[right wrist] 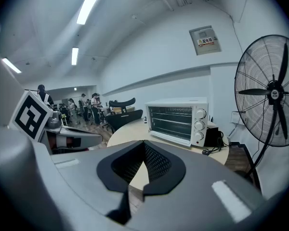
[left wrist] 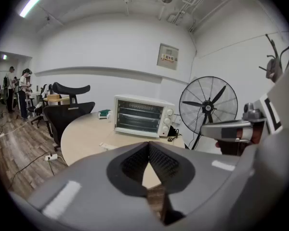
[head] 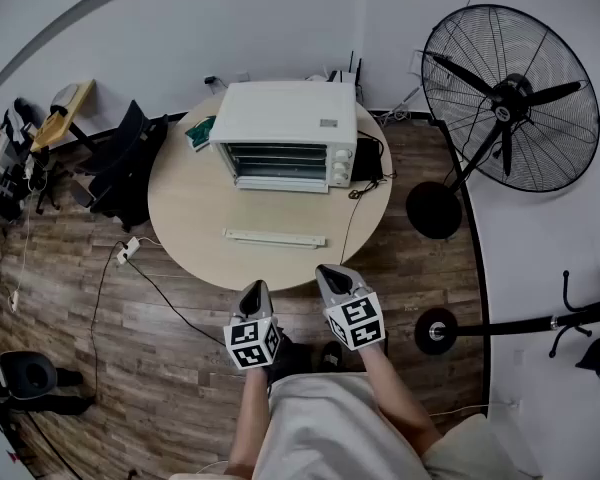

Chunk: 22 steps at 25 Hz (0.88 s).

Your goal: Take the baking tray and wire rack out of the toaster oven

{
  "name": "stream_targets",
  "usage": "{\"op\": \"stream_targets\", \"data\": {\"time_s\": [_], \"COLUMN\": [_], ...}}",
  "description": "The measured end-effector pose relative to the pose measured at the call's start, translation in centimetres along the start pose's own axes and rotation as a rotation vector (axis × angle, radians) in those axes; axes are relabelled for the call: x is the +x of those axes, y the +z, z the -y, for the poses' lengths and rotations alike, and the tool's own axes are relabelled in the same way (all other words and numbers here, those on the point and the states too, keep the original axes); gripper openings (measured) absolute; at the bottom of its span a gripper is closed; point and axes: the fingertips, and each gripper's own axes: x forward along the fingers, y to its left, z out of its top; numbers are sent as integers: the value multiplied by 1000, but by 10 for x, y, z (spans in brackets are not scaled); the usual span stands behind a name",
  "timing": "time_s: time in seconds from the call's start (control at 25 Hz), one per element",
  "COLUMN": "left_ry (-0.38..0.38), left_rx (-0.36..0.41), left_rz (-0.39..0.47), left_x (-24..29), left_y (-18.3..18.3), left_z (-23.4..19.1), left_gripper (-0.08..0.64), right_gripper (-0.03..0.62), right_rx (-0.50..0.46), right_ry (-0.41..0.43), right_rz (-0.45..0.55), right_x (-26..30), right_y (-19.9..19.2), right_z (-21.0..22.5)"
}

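A white toaster oven (head: 285,133) stands at the far side of a round wooden table (head: 185,213), with its glass door closed. Through the glass in the left gripper view, the toaster oven (left wrist: 142,115) shows horizontal rack bars; I cannot make out the baking tray. Both grippers hover off the near table edge, well short of the oven. My left gripper (head: 257,286) is shut with nothing in it, and so is my right gripper (head: 325,269). In the gripper views, the left gripper (left wrist: 148,143) and right gripper (right wrist: 144,142) both have their pads meeting at the tip, pointing towards the toaster oven (right wrist: 178,119).
A long white bar (head: 275,238) lies on the table between me and the oven. A green object (head: 200,133) sits left of the oven, a black box (head: 368,158) with cables to its right. A large fan (head: 510,98) stands right, a black chair (head: 125,163) left.
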Motion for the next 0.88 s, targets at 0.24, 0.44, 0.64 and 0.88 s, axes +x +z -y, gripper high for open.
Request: {"op": "stream_targets", "data": {"time_s": [0.24,0.44,0.64,0.88], "left_ry": [-85,-84,-135,-205], "left_rx": [-7,-36,-136,-54], "left_rz": [-23,-45,16,-32], "left_x": [-2,-9,-12,23], "left_y": [-11,-18,-9,-5], "left_z": [18,9,-12,-30], "left_gripper": [55,55,55,57], "right_gripper": [-2,-2,-2,-2], "right_rx": [39,165,343,316], "right_ry": [3,121,258,318], "right_rz": [-29,4,35,-55], "right_x": [2,10,29,75], "right_y": [-14,-12,-7,-15], "right_z": [-1,-15,-36,-58]}}
